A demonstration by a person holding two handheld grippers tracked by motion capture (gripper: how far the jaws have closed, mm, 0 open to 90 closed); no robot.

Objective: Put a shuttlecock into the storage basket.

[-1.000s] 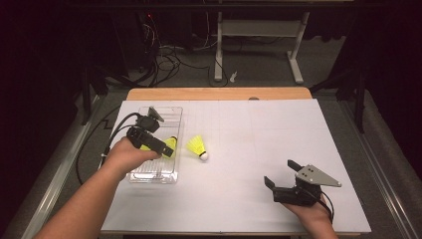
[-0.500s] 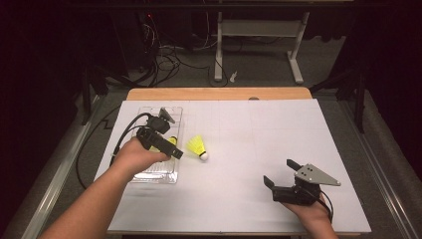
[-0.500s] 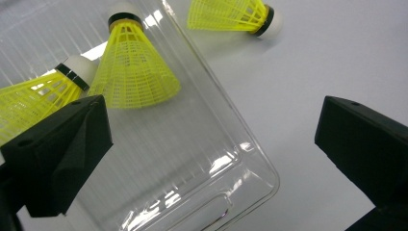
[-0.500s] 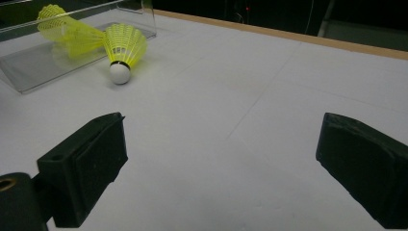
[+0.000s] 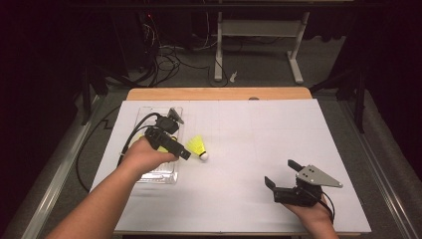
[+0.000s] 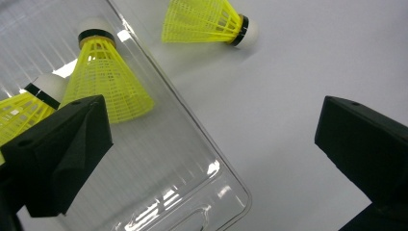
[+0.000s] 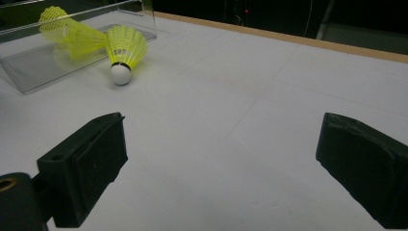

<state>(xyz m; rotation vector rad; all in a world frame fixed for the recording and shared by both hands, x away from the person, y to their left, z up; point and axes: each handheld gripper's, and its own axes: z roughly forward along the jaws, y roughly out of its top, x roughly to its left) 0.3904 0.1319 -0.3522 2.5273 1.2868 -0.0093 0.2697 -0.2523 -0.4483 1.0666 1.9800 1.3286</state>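
Note:
A loose yellow shuttlecock (image 5: 198,147) lies on the white table, just right of a clear plastic tray (image 5: 164,177). My left gripper (image 5: 174,142) hovers over the tray's right edge, open and holding nothing. In the left gripper view its jaws stand wide apart, with two yellow shuttlecocks (image 6: 103,77) lying in the tray (image 6: 183,163) and the loose shuttlecock (image 6: 207,21) beyond the tray's edge. My right gripper (image 5: 282,173) rests open near the front right of the table. In its view the loose shuttlecock (image 7: 122,48) lies far off, beside the tray (image 7: 29,67).
The white table top (image 5: 259,134) has a wooden strip (image 5: 219,93) along its far edge. A black cable (image 5: 84,149) trails off the left side. A desk frame (image 5: 259,45) and cables stand on the floor behind.
My left gripper has moved right across the tray, closer to the loose shuttlecock. The right gripper and the shuttlecock have stayed put.

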